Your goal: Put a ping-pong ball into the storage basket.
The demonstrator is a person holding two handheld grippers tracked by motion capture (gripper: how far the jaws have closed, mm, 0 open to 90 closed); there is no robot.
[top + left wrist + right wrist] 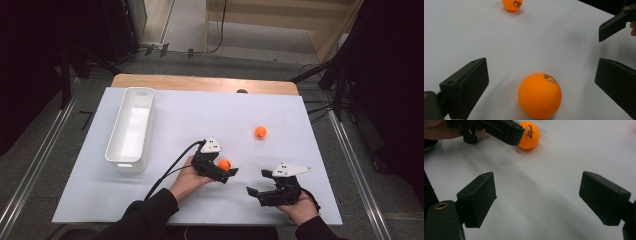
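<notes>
Near orange ball (539,95) sits on the white desk (200,115) between the jaws of my left tool (221,172), which is spread wide and touches nothing yet; I judge the grab is set up but not made. My right tool (261,186) hangs just beside it over bare desk, jaws also spread and holding nothing. A 2nd orange ball (260,132) rests farther out, well apart from both tools. The white bin (131,129) stands along the left side of the desk, and I see no ball in it. As I read it, the work is at its start: 0 balls binned, 2 left to lift and carry over.
</notes>
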